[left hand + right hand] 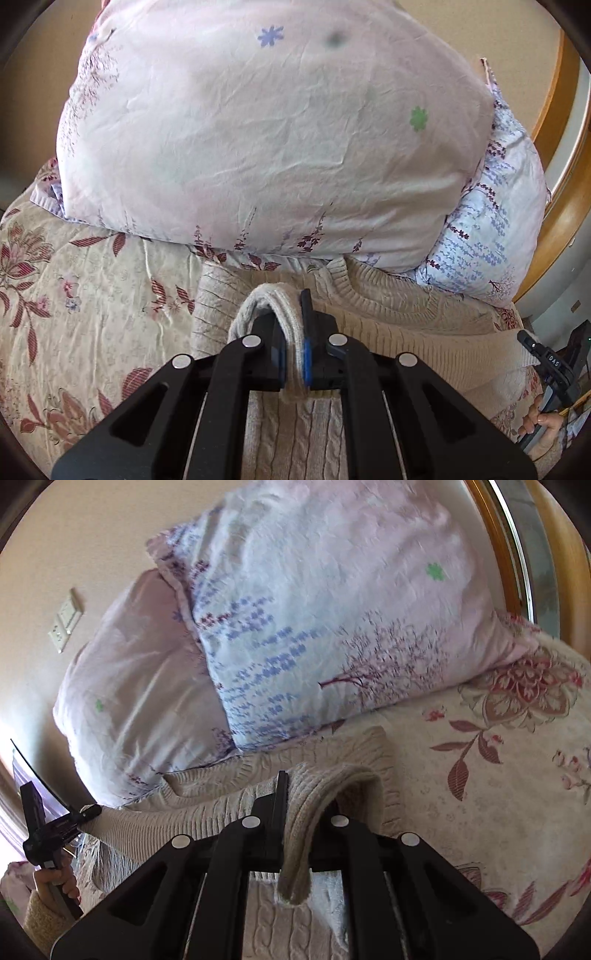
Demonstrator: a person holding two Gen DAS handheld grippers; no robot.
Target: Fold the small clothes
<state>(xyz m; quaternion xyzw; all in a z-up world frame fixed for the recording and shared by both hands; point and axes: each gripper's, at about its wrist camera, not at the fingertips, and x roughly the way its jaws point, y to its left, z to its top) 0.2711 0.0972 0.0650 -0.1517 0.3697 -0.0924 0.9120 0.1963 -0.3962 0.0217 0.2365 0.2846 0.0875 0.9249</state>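
Note:
A beige cable-knit sweater [406, 306] lies on the floral bedspread, its collar toward the pillows. My left gripper [293, 332] is shut on a ribbed fold of the sweater's edge, and the fabric loops over the left finger. In the right wrist view the sweater [207, 812] spreads to the left, and my right gripper [299, 812] is shut on another ribbed fold that drapes over the right finger. The right gripper shows at the far right of the left wrist view [550, 365]. The left gripper shows at the left of the right wrist view [51, 830].
Two large floral pillows [266, 140] stand just beyond the sweater against the wall, also in the right wrist view [332, 627]. The floral bedspread [74, 295] extends left, and in the right wrist view it [498, 775] extends right. A wooden frame [565, 206] borders the right side.

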